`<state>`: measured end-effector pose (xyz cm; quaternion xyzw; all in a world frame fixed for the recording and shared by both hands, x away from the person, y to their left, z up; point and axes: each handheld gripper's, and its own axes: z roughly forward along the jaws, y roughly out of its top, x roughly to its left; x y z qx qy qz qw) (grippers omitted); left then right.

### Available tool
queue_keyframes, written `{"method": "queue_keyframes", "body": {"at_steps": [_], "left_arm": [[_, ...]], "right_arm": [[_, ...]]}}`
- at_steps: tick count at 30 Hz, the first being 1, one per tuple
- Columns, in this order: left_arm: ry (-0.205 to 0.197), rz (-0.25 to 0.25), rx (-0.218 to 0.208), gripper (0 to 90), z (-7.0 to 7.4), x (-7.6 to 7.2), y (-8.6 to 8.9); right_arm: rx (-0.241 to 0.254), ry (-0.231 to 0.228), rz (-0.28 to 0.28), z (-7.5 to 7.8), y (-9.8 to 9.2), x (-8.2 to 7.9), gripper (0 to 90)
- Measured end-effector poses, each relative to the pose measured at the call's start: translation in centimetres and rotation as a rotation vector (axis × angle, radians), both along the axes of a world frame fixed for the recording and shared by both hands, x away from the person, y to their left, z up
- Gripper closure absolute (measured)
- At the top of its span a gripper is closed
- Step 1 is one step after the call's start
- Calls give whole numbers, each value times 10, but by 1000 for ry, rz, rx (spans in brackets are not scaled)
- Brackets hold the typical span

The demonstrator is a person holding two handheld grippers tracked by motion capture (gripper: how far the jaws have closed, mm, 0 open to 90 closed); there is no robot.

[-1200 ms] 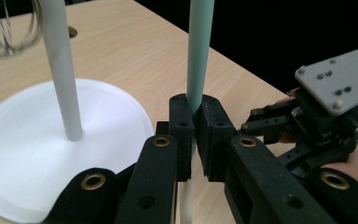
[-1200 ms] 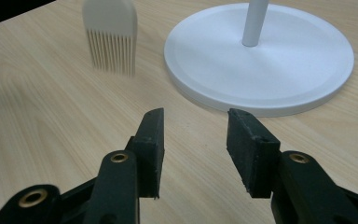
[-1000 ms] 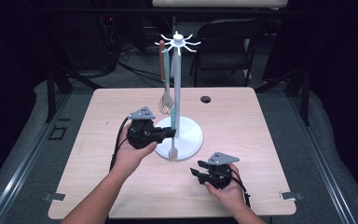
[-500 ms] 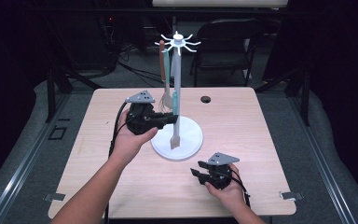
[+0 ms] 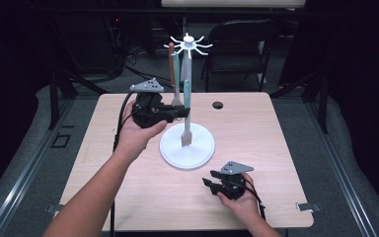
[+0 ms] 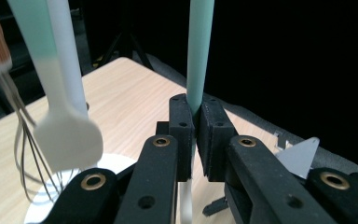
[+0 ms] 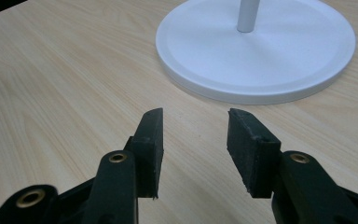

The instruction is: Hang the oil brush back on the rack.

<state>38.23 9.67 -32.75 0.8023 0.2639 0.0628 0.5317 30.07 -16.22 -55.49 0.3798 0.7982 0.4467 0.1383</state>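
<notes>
Dark room behind, chair [image 5: 237,49] and cables past the far edge; pale wood bench [image 5: 103,187] in front.

- Stand [image 5: 187,146]: white round base mid-bench, white pole up to a ring of hooks [image 5: 188,45].
- Already hanging from the hooks: whisk [image 5: 173,74] with a wooden handle, and a mint-handled spoon [image 6: 67,137] with a white bowl. Both sit close by the pole.
- Left gripper [image 5: 183,113]: fingers [image 6: 182,135] clenched on the mint handle of a spatula [image 5: 186,113], grip about mid-handle. Spatula is upright, white blade down and clear above the base, handle top near the pole but well below the hooks.
- Right gripper [image 5: 208,180]: rests on the bench near the front edge, just beside the base; fingers [image 7: 149,140] released, nothing between them.

Progress, as I judge it: two utensils are hung, the third is in the air and not yet on a hook. Left to do: raise the spatula until its top end reaches a free hook, catch it there, let go. Cannot tell whether the handle has a hole or loop at its top.

Writing: no brand, label or lettering readable on the stand, utensils or grippers. Small dark disc [image 5: 217,105] on the far bench is unmarked.
</notes>
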Motion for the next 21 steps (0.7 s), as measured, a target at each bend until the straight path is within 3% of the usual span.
{"method": "queue_keyframes", "body": {"at_steps": [6,11,21], "left_arm": [[-12,-13,-4,849,20,7,-5],[1,-25,-17,849,33,13,-6],[44,-26,-35,849,37,31,-8]], "right_arm": [[-1,6,-5,-1,-1,1,556],[1,8,-1,-1,-2,0,556],[4,5,1,-2,-3,0,555]]}}
